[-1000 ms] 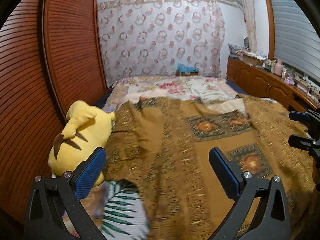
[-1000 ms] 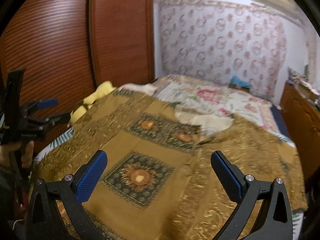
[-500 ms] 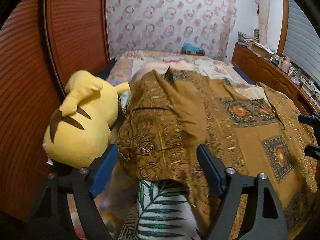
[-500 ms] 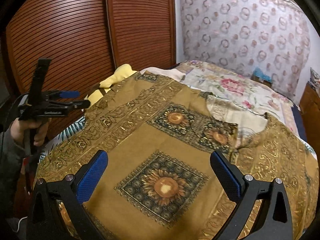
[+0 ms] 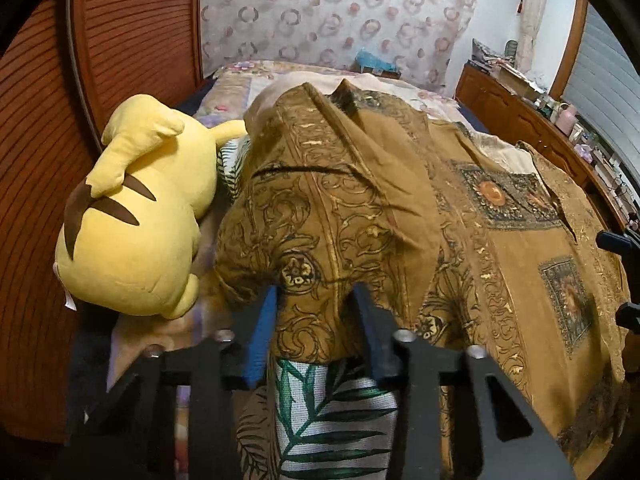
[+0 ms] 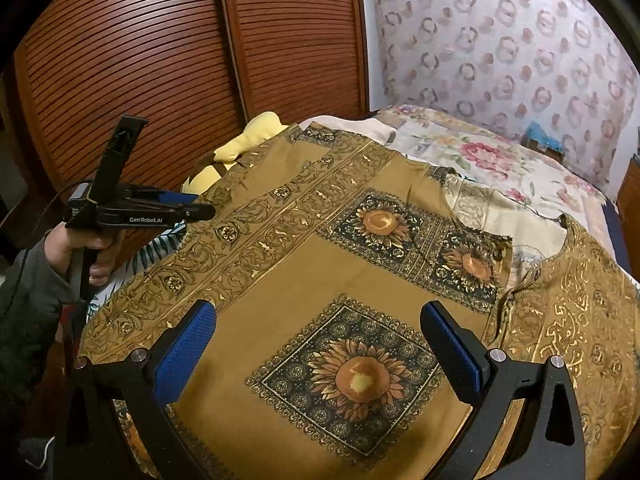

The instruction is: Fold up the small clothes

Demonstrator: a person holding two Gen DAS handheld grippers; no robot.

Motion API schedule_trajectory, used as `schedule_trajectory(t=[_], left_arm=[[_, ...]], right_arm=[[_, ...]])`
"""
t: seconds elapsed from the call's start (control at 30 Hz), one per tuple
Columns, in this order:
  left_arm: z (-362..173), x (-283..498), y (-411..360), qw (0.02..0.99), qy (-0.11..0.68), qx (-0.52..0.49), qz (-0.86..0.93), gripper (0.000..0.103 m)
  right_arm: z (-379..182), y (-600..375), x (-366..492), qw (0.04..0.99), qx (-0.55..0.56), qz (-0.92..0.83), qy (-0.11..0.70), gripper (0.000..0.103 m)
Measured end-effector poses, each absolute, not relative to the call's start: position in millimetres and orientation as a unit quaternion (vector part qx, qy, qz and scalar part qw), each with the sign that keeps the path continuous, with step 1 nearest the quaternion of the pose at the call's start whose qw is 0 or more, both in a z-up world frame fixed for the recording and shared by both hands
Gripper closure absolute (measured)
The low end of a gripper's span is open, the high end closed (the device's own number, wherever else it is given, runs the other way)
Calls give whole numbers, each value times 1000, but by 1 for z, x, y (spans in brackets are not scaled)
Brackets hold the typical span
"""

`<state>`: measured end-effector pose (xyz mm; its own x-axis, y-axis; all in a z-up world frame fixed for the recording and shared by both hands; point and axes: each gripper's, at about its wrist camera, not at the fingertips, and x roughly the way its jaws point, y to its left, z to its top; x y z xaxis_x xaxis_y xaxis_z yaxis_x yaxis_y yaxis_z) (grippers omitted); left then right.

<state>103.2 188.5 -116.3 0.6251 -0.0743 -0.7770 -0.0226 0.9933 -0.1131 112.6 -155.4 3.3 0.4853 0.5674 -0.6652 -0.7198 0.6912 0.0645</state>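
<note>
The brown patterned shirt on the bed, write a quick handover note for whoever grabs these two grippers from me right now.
Left gripper: jaws closing around the bunched sleeve edge of the brown patterned shirt; fabric is between them, grip not yet firm.
Right gripper: jaws open, hovering above the shirt front, holding nothing.
The shirt lies spread face up on the bed, collar toward the far side. A yellow plush toy sits by the gripped sleeve, and a leaf-print cloth lies under the shirt edge.
Done: no fold is visible.
Left: finish the grip, fold the sleeve inward, then the other side and the body.
</note>
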Motion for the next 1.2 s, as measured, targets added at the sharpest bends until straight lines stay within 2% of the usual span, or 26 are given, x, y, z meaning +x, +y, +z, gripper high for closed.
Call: schedule_trajectory(t=[0.03,0.13,0.17,0.2,0.43,0.73,0.93,0.97,1.03,1.1,1.13,1.17,1.2], left_arm=[[-116,104,188,900,432,-51,-13,69],[-113,102,182,903,428,-18,6,86],[-111,101,180,904,427,-2,17,96],[-110,100,178,905,425,7,21,98],[-83,90,170,922,386,29,31,101],[-31,97,125,944,327,8,-53,101],[-30,96,94,943,323,-6,-86,101],[-31,94,93,942,323,-12,-89,100],[-32,90,93,941,325,-22,-92,94],[-30,81,94,945,316,-26,-86,76],[-30,78,94,946,312,-25,-83,72],[-28,74,97,949,306,-26,-79,64],[-27,70,98,950,301,-28,-77,60]], right_arm=[[4,-158,111,855,-111,376,340,1],[4,-157,111,856,-108,375,339,1],[1,-152,112,856,-107,375,339,1],[-1,-146,115,856,-107,374,340,1],[-5,-148,117,857,-102,371,342,1],[-2,-162,117,867,-90,359,334,1],[-2,-175,111,873,-78,352,328,1],[-3,-176,110,873,-78,352,328,1],[-2,-175,106,874,-82,350,326,1],[-1,-173,106,875,-85,349,324,1],[0,-171,105,876,-87,348,322,1],[2,-171,104,877,-88,349,319,3],[4,-169,104,876,-90,352,316,4]])
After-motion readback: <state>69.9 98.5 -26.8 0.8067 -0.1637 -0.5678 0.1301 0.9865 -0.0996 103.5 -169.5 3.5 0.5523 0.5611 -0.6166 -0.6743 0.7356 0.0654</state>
